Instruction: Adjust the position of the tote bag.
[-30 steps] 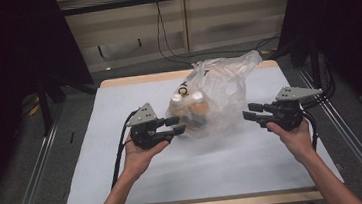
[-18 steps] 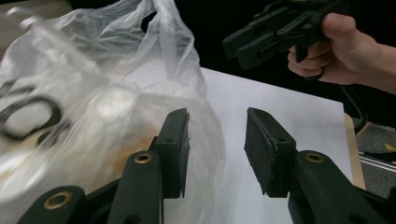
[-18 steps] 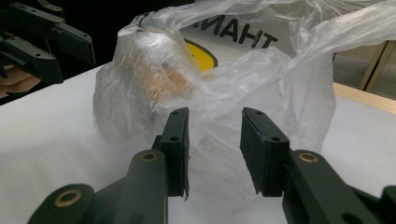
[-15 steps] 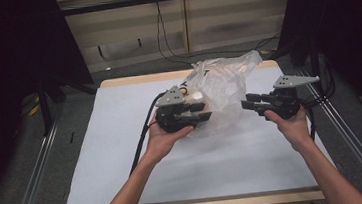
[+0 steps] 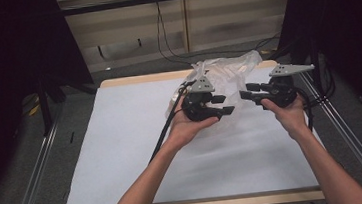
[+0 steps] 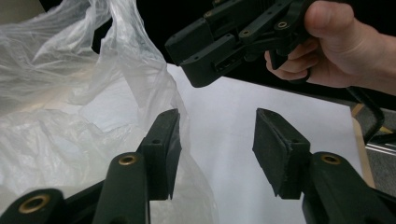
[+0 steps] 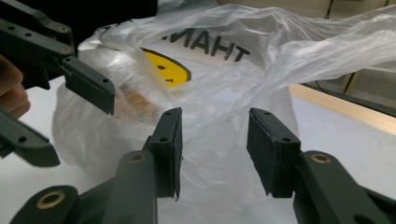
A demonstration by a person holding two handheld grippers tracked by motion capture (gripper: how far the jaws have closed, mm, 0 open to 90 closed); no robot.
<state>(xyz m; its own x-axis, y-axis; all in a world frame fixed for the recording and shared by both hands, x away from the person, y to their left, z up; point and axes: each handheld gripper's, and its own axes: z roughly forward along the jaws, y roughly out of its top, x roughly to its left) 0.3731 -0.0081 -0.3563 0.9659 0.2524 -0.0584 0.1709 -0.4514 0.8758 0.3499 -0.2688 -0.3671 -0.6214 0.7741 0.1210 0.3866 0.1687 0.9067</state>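
A crumpled clear plastic bag (image 5: 226, 70) stands at the back right of the table; it bears a yellow smiley face (image 7: 166, 67) and dark lettering, with something brownish inside. My left gripper (image 5: 222, 105) is in front of the bag, pointing right. Its jaws have just been opening and stand apart, with the bag's film (image 6: 70, 107) beside the left pad and nothing pressed. My right gripper (image 5: 245, 94) faces it from the right, tips close to the left one's. Its jaws have also just been opening, and the bag (image 7: 224, 84) hangs loose in the gap behind them.
A white sheet (image 5: 123, 152) covers the table, with a wooden rim (image 5: 131, 80) at the back. Metal rails (image 5: 31, 181) run along both sides. Cables (image 5: 162, 33) hang behind, and dark curtains flank the scene.
My left hand has swung right, from the bag's left side to its front, close to the right gripper. The right hand has shifted slightly towards the bag.
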